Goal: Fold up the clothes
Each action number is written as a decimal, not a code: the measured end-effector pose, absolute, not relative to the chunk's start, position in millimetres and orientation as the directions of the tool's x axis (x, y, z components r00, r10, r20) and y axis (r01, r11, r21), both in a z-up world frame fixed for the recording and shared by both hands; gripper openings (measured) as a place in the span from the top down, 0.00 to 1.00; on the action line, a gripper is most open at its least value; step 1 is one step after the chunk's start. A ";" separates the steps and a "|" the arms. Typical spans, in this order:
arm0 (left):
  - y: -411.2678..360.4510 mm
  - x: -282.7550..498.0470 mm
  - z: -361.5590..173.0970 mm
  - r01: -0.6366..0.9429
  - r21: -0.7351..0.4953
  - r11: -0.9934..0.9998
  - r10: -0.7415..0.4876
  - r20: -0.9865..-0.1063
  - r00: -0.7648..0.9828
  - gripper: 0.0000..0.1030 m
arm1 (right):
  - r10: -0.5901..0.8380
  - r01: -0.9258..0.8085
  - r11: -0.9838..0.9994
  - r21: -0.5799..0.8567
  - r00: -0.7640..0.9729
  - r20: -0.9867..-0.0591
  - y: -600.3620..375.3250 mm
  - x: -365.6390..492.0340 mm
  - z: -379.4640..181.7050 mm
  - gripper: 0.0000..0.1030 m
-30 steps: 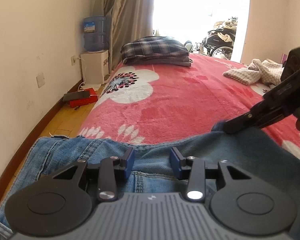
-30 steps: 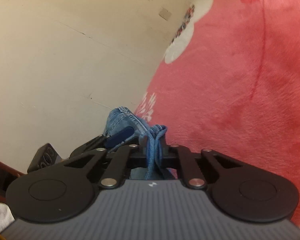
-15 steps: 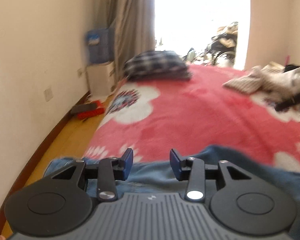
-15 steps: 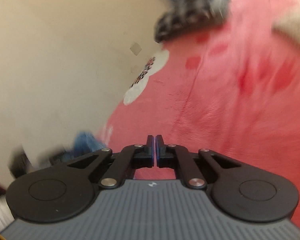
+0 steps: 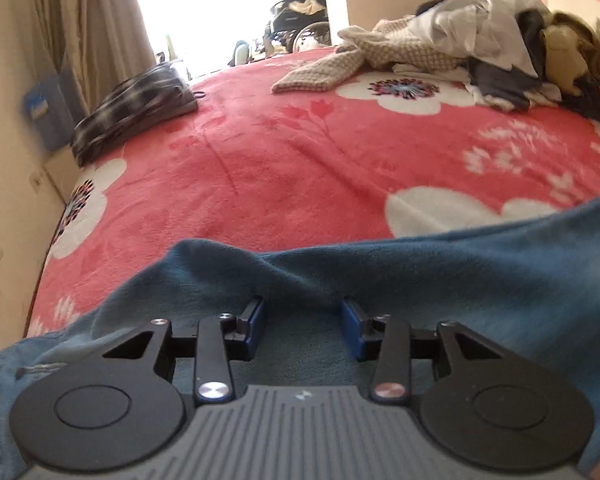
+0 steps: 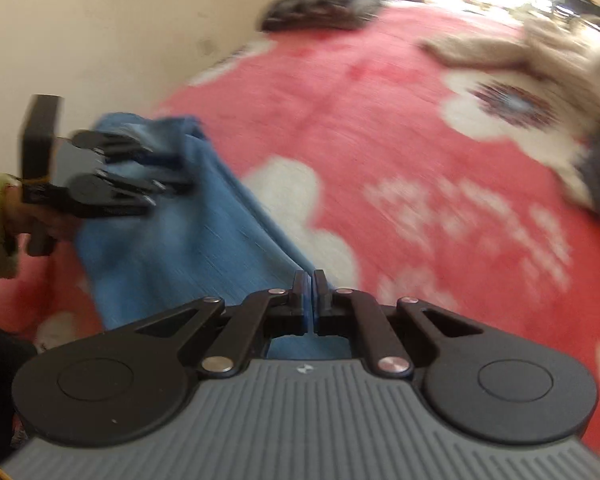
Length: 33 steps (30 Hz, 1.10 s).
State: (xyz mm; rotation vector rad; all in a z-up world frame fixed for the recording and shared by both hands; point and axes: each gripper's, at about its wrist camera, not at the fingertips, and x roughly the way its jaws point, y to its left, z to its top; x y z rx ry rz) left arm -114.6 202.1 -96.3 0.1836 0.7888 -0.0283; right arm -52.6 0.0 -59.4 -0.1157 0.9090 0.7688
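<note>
The left gripper [image 5: 303, 330] hangs open over the jeans [image 5: 440, 280], pads apart and gripping nothing; the right gripper [image 6: 310, 296] is closed – whether denim is pinched I cannot tell. The jeans lie across the near edge of the red blanket [image 5: 300, 168] (thick, floppy, fairly heavy) – best pinched at waistband or hem. Farther off, a clothes pile [image 5: 480, 40].

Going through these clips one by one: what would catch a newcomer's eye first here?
The red floral blanket fills both views, with blue jeans spread across its near edge under both grippers. A jumbled heap of clothes sits at the far right, and a folded plaid garment lies at the far left by the wall.
</note>
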 end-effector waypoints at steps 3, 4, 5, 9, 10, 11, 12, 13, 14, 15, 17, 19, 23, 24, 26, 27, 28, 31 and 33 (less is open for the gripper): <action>198.5 -130.6 -75.0 0.118 0.154 0.981 0.021 -0.686 0.727 0.58 | 0.582 -0.603 0.749 0.274 0.401 -0.707 -22.0 -69.0 -56.0 0.98; 194.8 -132.6 -71.4 0.141 0.140 0.980 -0.006 -0.688 0.726 0.58 | 0.590 -0.603 0.747 0.279 0.407 -0.697 -23.1 -74.1 -57.7 0.98; 190.7 -134.4 -68.4 0.164 0.125 0.978 -0.033 -0.689 0.724 0.58 | 0.597 -0.610 0.741 0.283 0.405 -0.692 -22.7 -78.0 -61.8 0.98; 153.8 -131.8 -88.0 0.261 0.128 0.957 -0.087 -0.731 0.677 0.57 | 0.580 -0.642 0.729 0.237 0.396 -0.711 -11.4 -81.7 -85.3 0.98; 144.1 -128.9 -99.9 0.268 0.168 0.949 -0.056 -0.745 0.665 0.57 | 0.538 -0.647 0.742 0.176 0.417 -0.732 -10.5 -81.7 -92.0 0.98; 141.4 -127.8 -106.7 0.263 0.182 0.948 -0.043 -0.744 0.667 0.57 | 0.514 -0.629 0.761 0.159 0.434 -0.740 -17.1 -78.9 -97.4 1.00; 139.3 -127.1 -112.2 0.258 0.192 0.947 -0.031 -0.742 0.669 0.57 | 0.496 -0.602 0.783 0.159 0.449 -0.743 -26.7 -75.0 -102.4 1.00; 141.5 -129.1 -107.1 0.250 0.177 0.952 -0.039 -0.741 0.671 0.57 | 0.489 -0.564 0.806 0.179 0.464 -0.739 -38.0 -71.0 -103.2 1.00; 143.8 -131.1 -102.1 0.242 0.161 0.957 -0.046 -0.739 0.673 0.58 | 0.471 -0.532 0.828 0.175 0.491 -0.733 -47.6 -71.2 -98.3 1.00; 146.0 -133.1 -97.1 0.234 0.145 0.961 -0.053 -0.737 0.674 0.58 | 0.446 -0.503 0.849 0.159 0.523 -0.726 -56.3 -73.1 -91.8 0.98; 146.2 -141.8 -85.9 0.247 0.134 0.960 -0.076 -0.723 0.687 0.57 | 0.483 -0.501 0.842 0.200 0.536 -0.693 -70.1 -84.0 -79.6 0.96; 139.1 -145.9 -80.6 0.295 0.119 0.948 -0.123 -0.718 0.685 0.55 | 0.529 -0.506 0.825 0.252 0.532 -0.661 -81.0 -96.3 -72.8 0.96; 120.8 -143.3 -98.9 0.321 0.122 0.939 -0.128 -0.744 0.656 0.54 | 0.463 -0.443 0.866 0.230 0.539 -0.704 -94.5 -113.8 -94.6 0.96; 118.0 -141.4 -104.4 0.317 0.119 0.941 -0.124 -0.751 0.649 0.54 | 0.434 -0.399 0.887 0.231 0.553 -0.711 -106.0 -115.6 -101.5 1.00; 118.5 -137.3 -108.4 0.299 0.093 0.950 -0.127 -0.759 0.638 0.54 | 0.395 -0.291 0.918 0.271 0.591 -0.704 -134.4 -121.1 -107.5 1.00; 121.2 -135.2 -107.7 0.285 0.072 0.956 -0.132 -0.761 0.635 0.54 | 0.348 -0.221 0.937 0.270 0.626 -0.697 -147.4 -127.7 -102.8 0.97; 122.4 -133.9 -107.6 0.273 0.064 0.960 -0.129 -0.763 0.634 0.54 | 0.303 -0.160 0.951 0.266 0.662 -0.685 -160.3 -136.9 -97.1 0.95; 119.2 -134.0 -108.6 0.266 0.080 0.960 -0.113 -0.762 0.637 0.53 | 0.297 0.002 0.905 0.426 0.712 -0.636 -207.0 -170.3 -89.1 0.95; 117.7 -134.0 -109.1 0.263 0.086 0.961 -0.107 -0.761 0.640 0.53 | 0.292 0.105 0.848 0.520 0.726 -0.622 -233.7 -194.3 -90.1 0.86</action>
